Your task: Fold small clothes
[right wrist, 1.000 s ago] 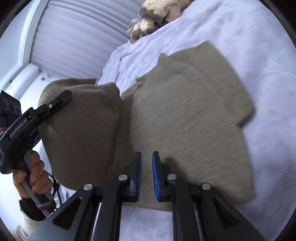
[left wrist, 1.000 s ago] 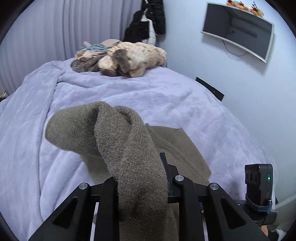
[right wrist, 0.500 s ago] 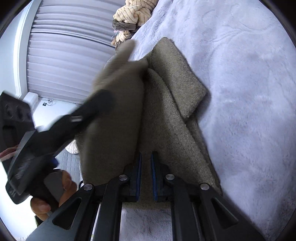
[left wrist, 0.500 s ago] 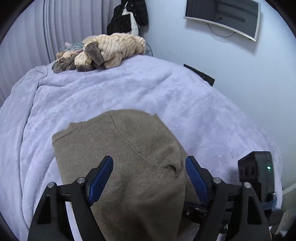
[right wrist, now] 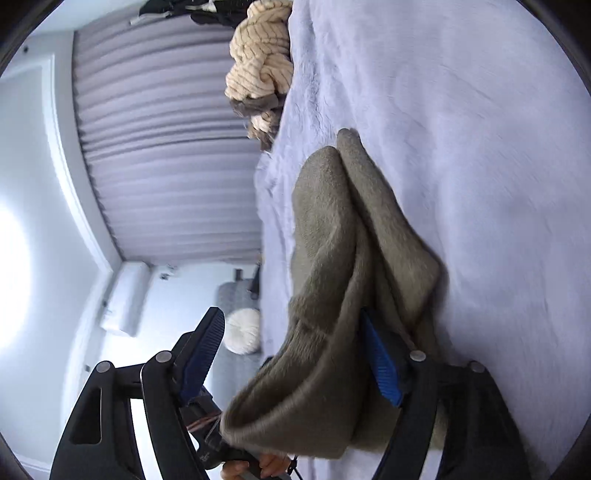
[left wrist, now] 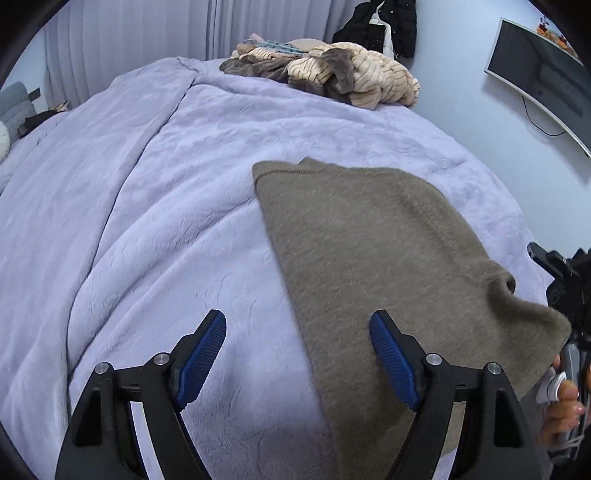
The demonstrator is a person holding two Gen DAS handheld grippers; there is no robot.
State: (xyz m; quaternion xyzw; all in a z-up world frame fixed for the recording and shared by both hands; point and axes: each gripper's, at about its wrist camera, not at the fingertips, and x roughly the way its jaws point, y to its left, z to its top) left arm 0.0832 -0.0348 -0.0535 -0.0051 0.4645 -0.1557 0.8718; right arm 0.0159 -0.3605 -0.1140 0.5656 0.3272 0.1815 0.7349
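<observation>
An olive-brown knit garment point(left wrist: 369, 251) lies folded lengthwise on the lilac blanket point(left wrist: 166, 184). My left gripper point(left wrist: 297, 354) is open and empty, its right finger over the garment's near edge. In the right wrist view, rolled sideways, the garment point(right wrist: 332, 277) hangs in loose folds between the fingers of my right gripper point(right wrist: 291, 354), which is open. Its near end drapes over the right gripper; whether the pads touch it I cannot tell.
A heap of cream and grey knitwear point(left wrist: 332, 70) sits at the far end of the bed point(right wrist: 258, 66). A wall screen point(left wrist: 535, 74) hangs to the right. Dark coats point(left wrist: 376, 22) hang behind. The bed's edge runs close on the right.
Both grippers have opened. The left let go of the folded-over part, which now lies flat, and shifted left. The right gripper rolled sideways with cloth sagging through it.
</observation>
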